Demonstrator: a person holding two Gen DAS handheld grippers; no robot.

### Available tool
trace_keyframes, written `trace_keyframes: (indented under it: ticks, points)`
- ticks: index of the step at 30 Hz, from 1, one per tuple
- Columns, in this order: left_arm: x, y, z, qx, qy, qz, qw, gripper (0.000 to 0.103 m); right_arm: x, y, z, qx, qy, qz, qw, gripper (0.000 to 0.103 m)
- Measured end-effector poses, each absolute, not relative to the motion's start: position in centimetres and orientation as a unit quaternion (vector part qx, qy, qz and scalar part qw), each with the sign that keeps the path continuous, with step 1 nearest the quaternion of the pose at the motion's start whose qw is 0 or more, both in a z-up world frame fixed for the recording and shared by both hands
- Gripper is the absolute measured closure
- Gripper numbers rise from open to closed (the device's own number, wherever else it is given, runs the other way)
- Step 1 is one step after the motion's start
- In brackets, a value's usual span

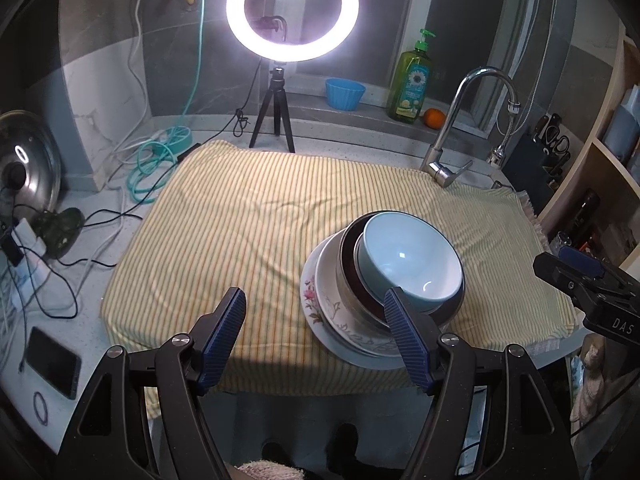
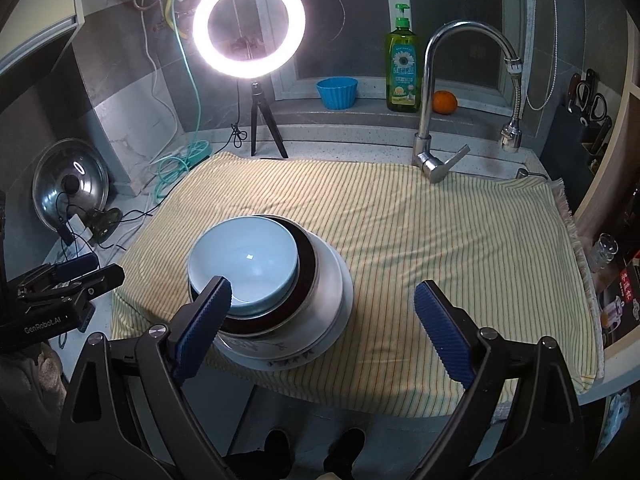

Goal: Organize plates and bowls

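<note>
Dishes stacked on the striped cloth, both grippers free.
A light blue bowl (image 2: 244,266) sat nested in a dark bowl (image 2: 306,280) atop white plates (image 2: 340,300) on the yellow striped cloth (image 2: 400,216) covering the desk. The left gripper (image 1: 316,336) and right gripper (image 2: 324,320) hovered beside the stack, fingers spread apart and holding nothing.

one light blue bowl (image 2: 244,266) sits in one dark bowl (image 2: 306,280), on two stacked plates (image 2: 340,300), ahead of two grippers, left (image 1: 316,320) and right (image 2: 324,308). beyond them: one ring light (image 2: 249,26), one tap (image 2: 430,120), one soap bottle (image 2: 403,68), one orange (image 2: 445,102), one blue tub (image 2: 337,92), one pot lid (image 2: 60,188).
</note>
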State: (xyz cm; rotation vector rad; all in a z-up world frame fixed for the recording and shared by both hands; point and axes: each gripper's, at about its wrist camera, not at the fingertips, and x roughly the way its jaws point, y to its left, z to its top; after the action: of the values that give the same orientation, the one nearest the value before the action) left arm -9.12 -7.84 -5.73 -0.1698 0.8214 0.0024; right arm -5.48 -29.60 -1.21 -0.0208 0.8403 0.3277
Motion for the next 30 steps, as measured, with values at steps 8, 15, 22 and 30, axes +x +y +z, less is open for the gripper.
trace_keyframes:
  ticks: [8, 15, 22, 30]
  points:
    - [-9.06, -7.81, -5.42, -0.087, 0.394, 0.001, 0.915, 0.031, -5.41, -29.26, -0.92, -0.019, 0.400, 0.163, 0.902, 0.008]
    - [-8.88, -8.04, -5.50, -0.085, 0.396, 0.004, 0.914, 0.031, -5.22, -29.17, -1.16, -0.019, 0.404, 0.165, 0.900, 0.008]
    - [-8.83, -8.17, -5.45, -0.085, 0.395, 0.004, 0.915, 0.031, -4.91, -29.19, -1.23, -0.021, 0.402, 0.167, 0.900, 0.008]
    - [-8.53, -8.24, -5.55, -0.082, 0.397, 0.003, 0.914, 0.031, -4.89, -29.14, -1.30, -0.021, 0.403, 0.167, 0.900, 0.008]
